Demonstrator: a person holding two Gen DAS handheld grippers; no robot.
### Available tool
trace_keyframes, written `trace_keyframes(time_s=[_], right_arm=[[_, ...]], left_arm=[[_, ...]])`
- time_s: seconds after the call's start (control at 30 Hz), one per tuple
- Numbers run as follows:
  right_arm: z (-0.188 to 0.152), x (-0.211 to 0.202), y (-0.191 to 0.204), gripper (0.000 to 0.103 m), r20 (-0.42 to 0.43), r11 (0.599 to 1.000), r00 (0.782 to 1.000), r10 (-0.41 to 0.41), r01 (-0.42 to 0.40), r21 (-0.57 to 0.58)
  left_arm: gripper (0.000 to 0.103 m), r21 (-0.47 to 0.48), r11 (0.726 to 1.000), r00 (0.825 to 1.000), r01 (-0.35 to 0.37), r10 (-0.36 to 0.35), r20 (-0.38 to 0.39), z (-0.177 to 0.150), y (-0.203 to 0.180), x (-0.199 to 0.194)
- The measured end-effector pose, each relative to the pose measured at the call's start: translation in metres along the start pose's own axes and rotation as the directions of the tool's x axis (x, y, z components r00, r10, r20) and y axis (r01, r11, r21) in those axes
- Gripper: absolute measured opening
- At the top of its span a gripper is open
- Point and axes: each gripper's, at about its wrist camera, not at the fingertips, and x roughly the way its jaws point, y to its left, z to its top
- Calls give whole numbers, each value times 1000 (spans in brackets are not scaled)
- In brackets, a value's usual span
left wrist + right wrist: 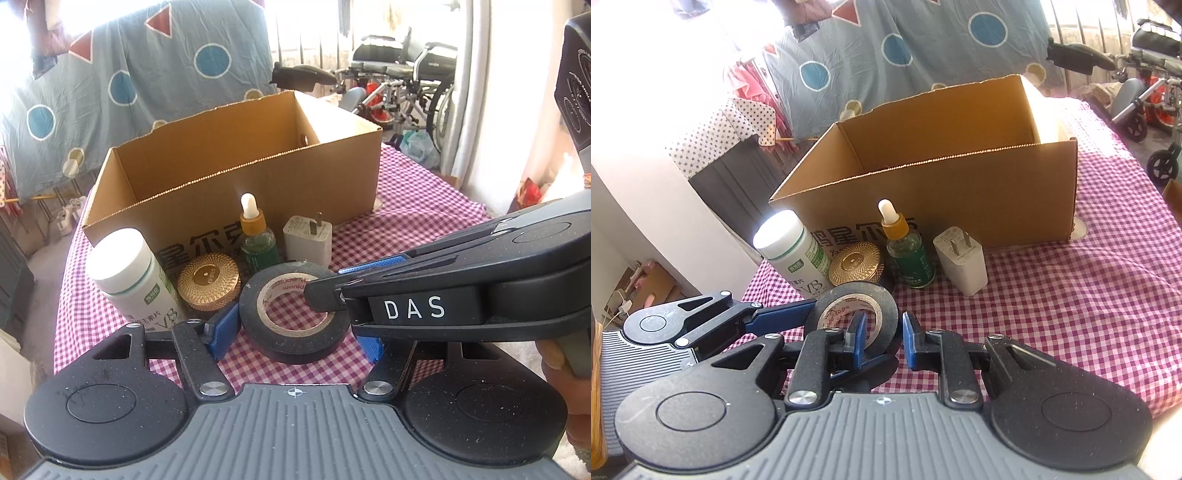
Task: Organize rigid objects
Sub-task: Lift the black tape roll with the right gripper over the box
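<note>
I worked on a table covered with a checked cloth [424, 206]. Along the front wall of the open cardboard box [236, 158], going left to right, stood a white pill bottle [129, 273], a gold lid [208, 282], a green dropper bottle [256, 236] and a white plug adapter [308, 240]. All four were upright or flat and just in front of the box, which I judged was the destination for sorting.

The roll of black tape [293, 314] lay nearer the table's front edge than that row, slightly tilted in the right wrist view. My left gripper [297, 338] was spread wide, one blue finger on each side of the roll, so it bracketed the roll without squeezing. My right gripper [881, 332] was also unclamped: one finger [858, 330] sat inside the core and the other outside the rim, straddling the roll's wall. I judged that closing on the wall would give a firmer hold than spanning the full width.
</note>
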Motion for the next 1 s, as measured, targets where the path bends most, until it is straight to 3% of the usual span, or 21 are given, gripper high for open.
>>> trace_keyframes(time_s=[0.33,0.63,0.83,1.0], right_arm=[[33,-30,26,23,130,995,991,37,-25,-92],[103,-29,44,24,157,982,983,92,-64,-177],[175,11,38,24,54,978,993,107,-96,-184],[223,75,16,24,-101,986,990,103,-115,-124]], left_arm=[[66,4,997,989,-73,71,133,32,9,-33],[66,5,991,975,-134,131,181,87,32,-35],[66,-26,996,993,-91,92,78,134,70,-3],[66,-52,998,995,-47,43,-85,161,100,52]])
